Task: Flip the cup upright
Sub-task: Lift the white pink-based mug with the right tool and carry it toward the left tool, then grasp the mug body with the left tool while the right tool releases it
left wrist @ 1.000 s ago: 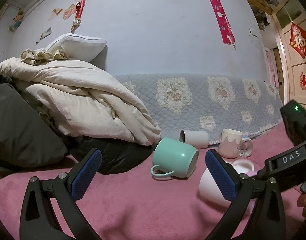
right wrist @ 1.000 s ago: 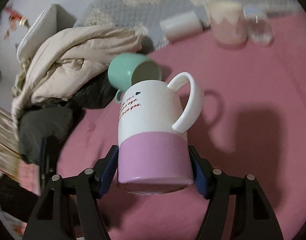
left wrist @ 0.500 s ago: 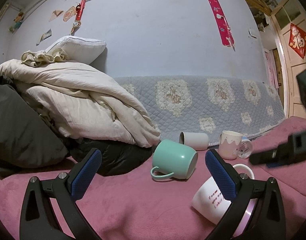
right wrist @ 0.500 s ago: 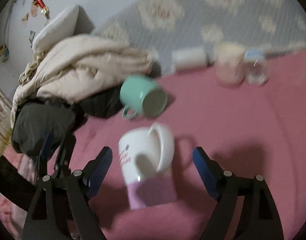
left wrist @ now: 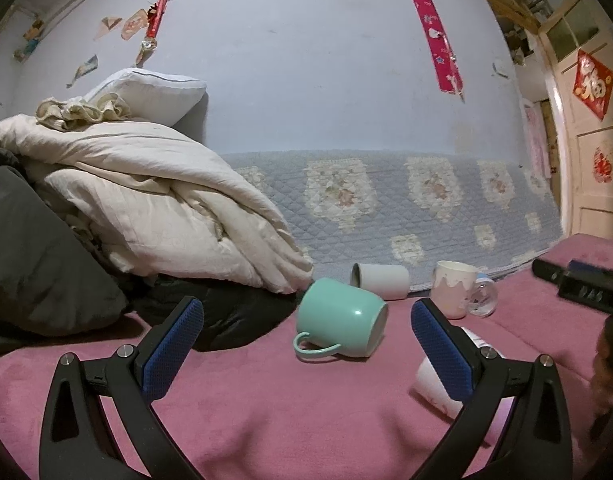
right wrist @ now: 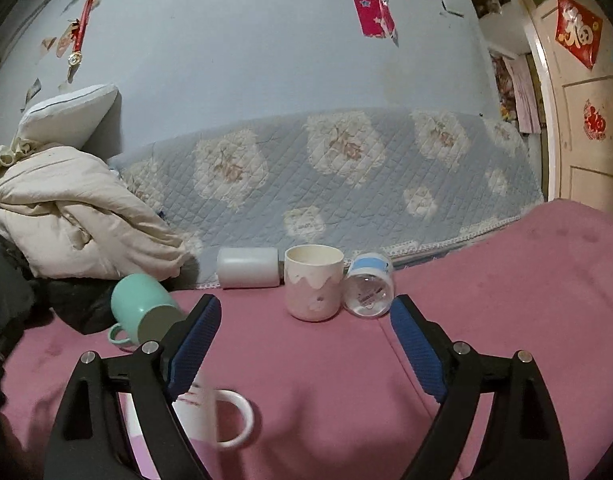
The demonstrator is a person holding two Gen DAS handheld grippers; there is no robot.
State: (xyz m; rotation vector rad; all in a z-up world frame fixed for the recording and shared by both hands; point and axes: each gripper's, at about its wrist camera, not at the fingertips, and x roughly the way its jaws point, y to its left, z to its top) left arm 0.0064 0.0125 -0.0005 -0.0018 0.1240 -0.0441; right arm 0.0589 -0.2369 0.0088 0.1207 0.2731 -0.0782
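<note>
With both claws spread and empty, we judged the right gripper (right wrist: 302, 344) must regrasp the white-and-pink mug (right wrist: 210, 420) lying tipped.

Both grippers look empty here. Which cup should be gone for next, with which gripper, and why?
Probably move the open left gripper forward onto the green mug. The mug lies on its side on the pink blanket, handle down, almost centred between the fingers. The right gripper is open too, but the mug sits off to its left.
</note>
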